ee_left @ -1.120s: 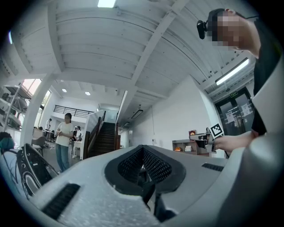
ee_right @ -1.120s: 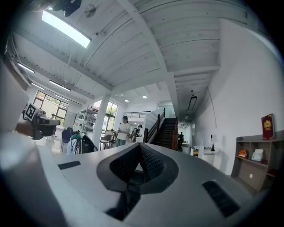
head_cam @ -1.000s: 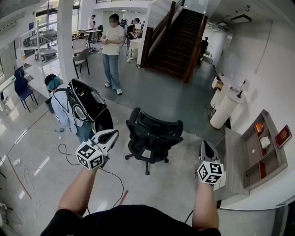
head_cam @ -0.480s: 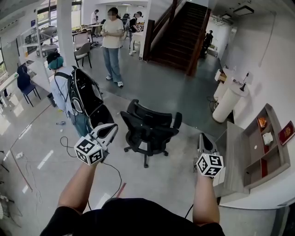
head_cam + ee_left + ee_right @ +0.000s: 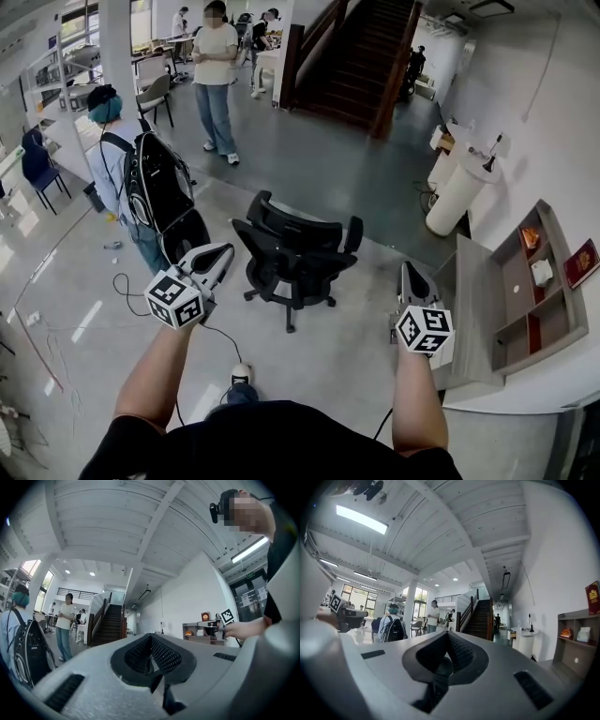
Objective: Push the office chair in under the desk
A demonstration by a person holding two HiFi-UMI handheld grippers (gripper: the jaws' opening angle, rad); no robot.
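Both pressed together and empty: left hand-held gripper (image 5: 221,255) and right hand-held gripper (image 5: 411,275).
The chair (image 5: 295,251) stands ahead between them on open floor, untouched, apart from the desk (image 5: 473,323) at the right. The right one's marker cube covers part of the desk's near edge. A red booklet (image 5: 575,263) on the shelf (image 5: 562,328) bears a gold mark too small to read.

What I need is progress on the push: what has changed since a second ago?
A step forward was taken: a white shoe now shows below the left arm. Nothing was gripped or released. The left claw and right claw stay shut, empty, short of the black mesh office chair, which hasn't visibly moved.
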